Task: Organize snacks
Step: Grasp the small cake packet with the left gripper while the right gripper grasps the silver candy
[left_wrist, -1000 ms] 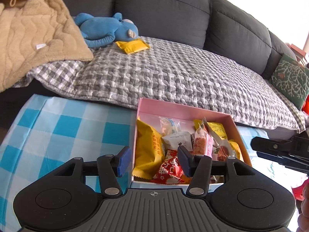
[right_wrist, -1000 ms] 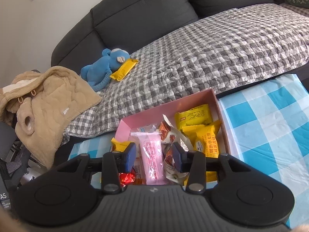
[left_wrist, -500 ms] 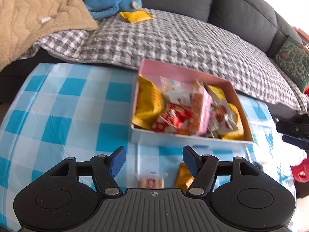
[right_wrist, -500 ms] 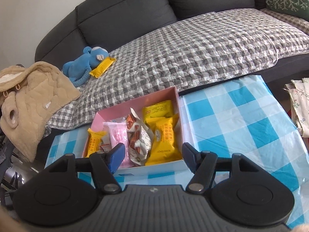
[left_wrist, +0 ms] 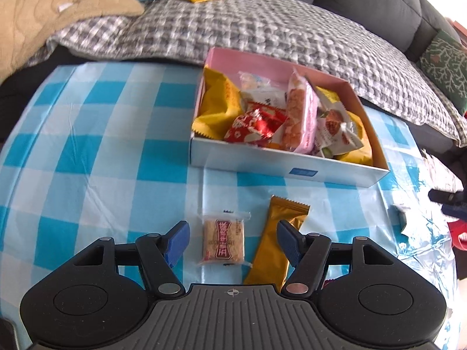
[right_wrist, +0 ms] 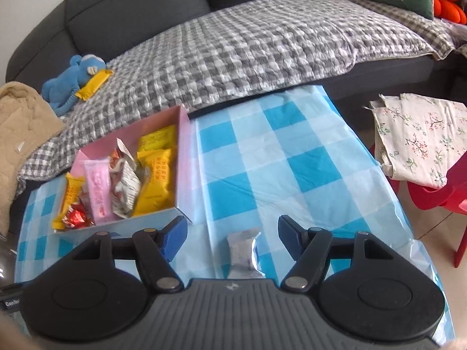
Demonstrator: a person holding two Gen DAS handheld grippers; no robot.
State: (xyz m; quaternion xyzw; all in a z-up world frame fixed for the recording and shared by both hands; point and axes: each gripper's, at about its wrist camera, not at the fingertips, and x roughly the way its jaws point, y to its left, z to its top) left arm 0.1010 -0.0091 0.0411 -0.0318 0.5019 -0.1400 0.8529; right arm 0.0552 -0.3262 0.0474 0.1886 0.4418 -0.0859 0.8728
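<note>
Left hand-held gripper (left_wrist: 232, 240) hangs half open, empty, jaws just widened; the biscuit packet (left_wrist: 224, 241) lies on the desk (left_wrist: 87, 151) squarely between them, long axis pointing away toward the snack box (left_wrist: 280, 166); right hand-held gripper (right_wrist: 232, 237) likewise straddles a silver packet (right_wrist: 242, 252).

A: What stands behind the counter (right_wrist: 292, 157) with its blue-checked cloth?

B: A dark grey sofa (right_wrist: 131, 8) under a grey gingham quilt (right_wrist: 248, 43); a beige blanket (left_wrist: 58, 3) lies at one end.

A: And beside it?

B: A red chair (right_wrist: 437, 195), pale floor (right_wrist: 432, 230), daylight.
</note>
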